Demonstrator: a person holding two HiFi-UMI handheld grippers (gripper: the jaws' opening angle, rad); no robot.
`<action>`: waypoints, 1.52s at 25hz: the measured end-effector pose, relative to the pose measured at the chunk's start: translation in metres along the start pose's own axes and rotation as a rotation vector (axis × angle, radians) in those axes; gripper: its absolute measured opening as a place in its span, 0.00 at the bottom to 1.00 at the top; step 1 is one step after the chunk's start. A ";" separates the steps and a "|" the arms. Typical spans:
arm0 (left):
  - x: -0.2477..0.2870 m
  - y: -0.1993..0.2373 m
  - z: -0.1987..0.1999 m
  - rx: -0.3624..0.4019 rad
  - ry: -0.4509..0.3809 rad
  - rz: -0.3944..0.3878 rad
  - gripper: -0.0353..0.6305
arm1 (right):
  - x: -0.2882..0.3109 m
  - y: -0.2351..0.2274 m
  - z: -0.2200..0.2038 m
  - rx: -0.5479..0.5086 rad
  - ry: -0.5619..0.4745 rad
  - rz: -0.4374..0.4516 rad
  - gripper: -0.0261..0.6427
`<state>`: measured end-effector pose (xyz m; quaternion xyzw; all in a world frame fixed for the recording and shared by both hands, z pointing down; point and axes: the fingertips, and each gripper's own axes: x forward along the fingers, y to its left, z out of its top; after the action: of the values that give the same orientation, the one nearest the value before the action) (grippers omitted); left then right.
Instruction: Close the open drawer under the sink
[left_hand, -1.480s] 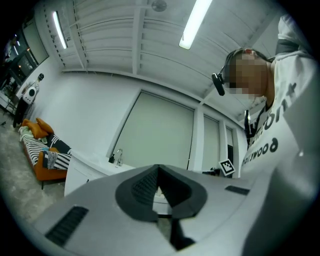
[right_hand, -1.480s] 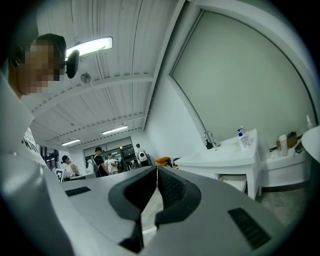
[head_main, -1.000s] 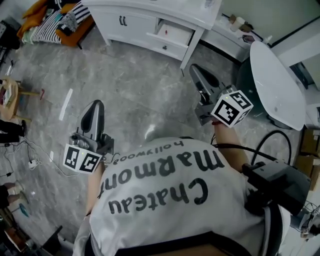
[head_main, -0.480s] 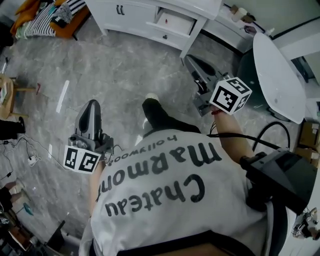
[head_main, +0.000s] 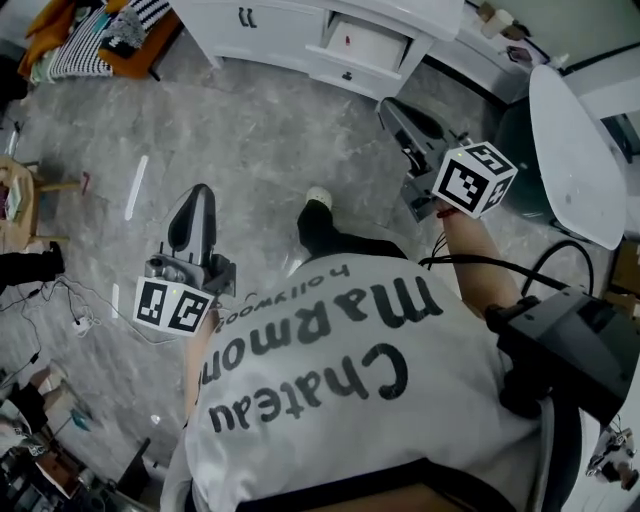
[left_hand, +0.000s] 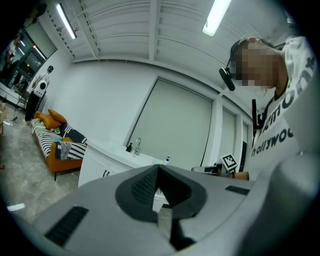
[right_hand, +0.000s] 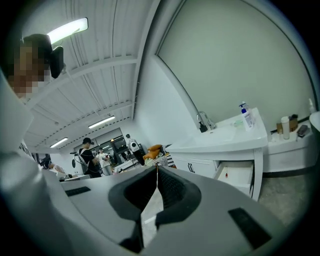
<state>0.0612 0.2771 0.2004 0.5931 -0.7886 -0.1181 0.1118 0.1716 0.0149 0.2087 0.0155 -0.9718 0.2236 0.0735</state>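
Facing the white vanity (head_main: 262, 28) from across the floor. Step in hand, as judged: the approach, with nothing touching the drawer yet.

- Left gripper (head_main: 197, 198): jaws pressed together with nothing between them. It is held level over bare floor, well apart from the vanity.
- Drawer (head_main: 366, 42): pulled out below the sink (right_hand: 226, 134), at the vanity's right end in the head view, its front facing the person.
- Right gripper (head_main: 393, 110): jaws likewise together and empty. It is the nearer of the two to the drawer, yet clear of it.
- Next move, as judged: carry a closed tip to the drawer front, meet it square near the middle, and push straight in until flush — an off-centre shove could skew it.
- Surface: grey marbled floor (head_main: 250, 150), hard and level, with cables (head_main: 70, 318) trailing at the left edge.
- Room, left to right: orange sofa (head_main: 145, 55) with a striped throw; the vanity with its faucet (right_hand: 204, 120) and soap bottle (right_hand: 244, 115); a white oval top (head_main: 570, 140).
- People (right_hand: 90, 159) stand far off in the right gripper view.
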 end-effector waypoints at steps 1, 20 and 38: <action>0.008 0.006 0.003 -0.006 -0.004 -0.005 0.07 | 0.007 -0.007 0.000 0.012 0.000 -0.007 0.06; 0.177 0.123 0.045 -0.085 -0.011 -0.109 0.07 | 0.144 -0.104 0.067 -0.006 -0.040 -0.082 0.06; 0.279 0.145 0.080 -0.102 0.078 -0.385 0.07 | 0.160 -0.135 0.093 0.118 -0.207 -0.296 0.06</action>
<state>-0.1715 0.0516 0.1811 0.7307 -0.6485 -0.1541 0.1476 0.0097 -0.1467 0.2079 0.1856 -0.9464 0.2643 0.0043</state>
